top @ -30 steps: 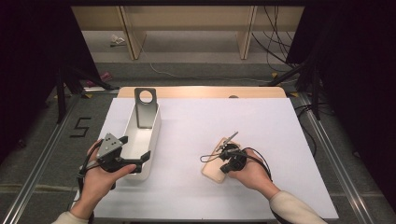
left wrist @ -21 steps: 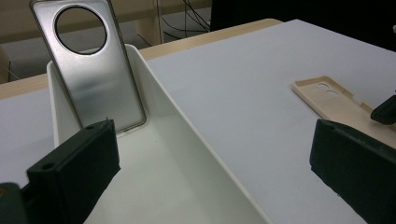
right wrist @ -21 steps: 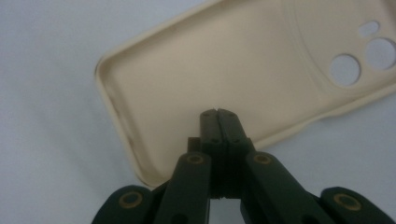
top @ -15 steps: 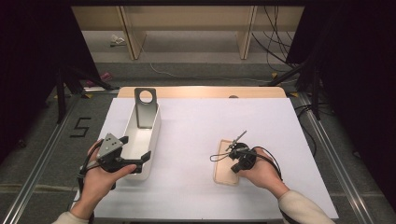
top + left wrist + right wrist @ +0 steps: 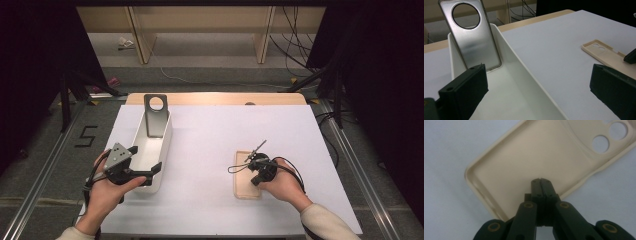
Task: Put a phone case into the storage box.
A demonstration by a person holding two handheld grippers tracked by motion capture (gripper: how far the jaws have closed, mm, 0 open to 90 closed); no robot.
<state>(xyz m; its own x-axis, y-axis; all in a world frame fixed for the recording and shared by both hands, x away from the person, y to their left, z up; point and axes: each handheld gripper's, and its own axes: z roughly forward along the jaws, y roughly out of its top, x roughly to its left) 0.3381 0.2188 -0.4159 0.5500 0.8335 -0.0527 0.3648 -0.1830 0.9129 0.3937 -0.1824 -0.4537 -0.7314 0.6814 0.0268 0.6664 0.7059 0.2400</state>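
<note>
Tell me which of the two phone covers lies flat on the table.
The beige phone case, lying open side up under the right gripper. The silver metal cover stands leaning inside the white tray.

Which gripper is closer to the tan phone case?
The right gripper: its shut jaws sit over the tan phone case. The left gripper is far across the table, at the white bin.

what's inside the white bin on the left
A silver phone plate with a round hole leans upright against the far wall of the white bin. Its near floor is hidden by the left claw.
</note>
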